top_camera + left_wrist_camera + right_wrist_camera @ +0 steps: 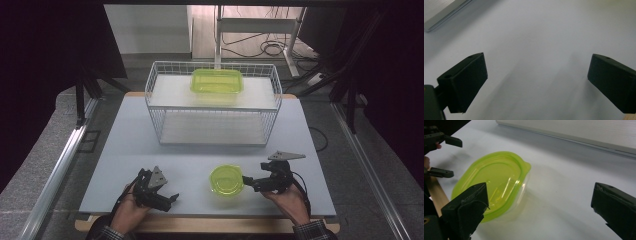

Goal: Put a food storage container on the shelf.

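High view: we see the round green container [226, 180] lidded on the bench [150, 150], near its front edge, with the right claw [248, 181] just beside its right rim and the left claw [171, 199] well apart to its left. A rectangular green container [217, 80] sits in the wire basket [155, 95] behind. Left gripper view: we find the jaws wide apart over bare bench. Right gripper view: the jaws stand apart, unclamped, the round green container [496, 180] beside the left jaw.
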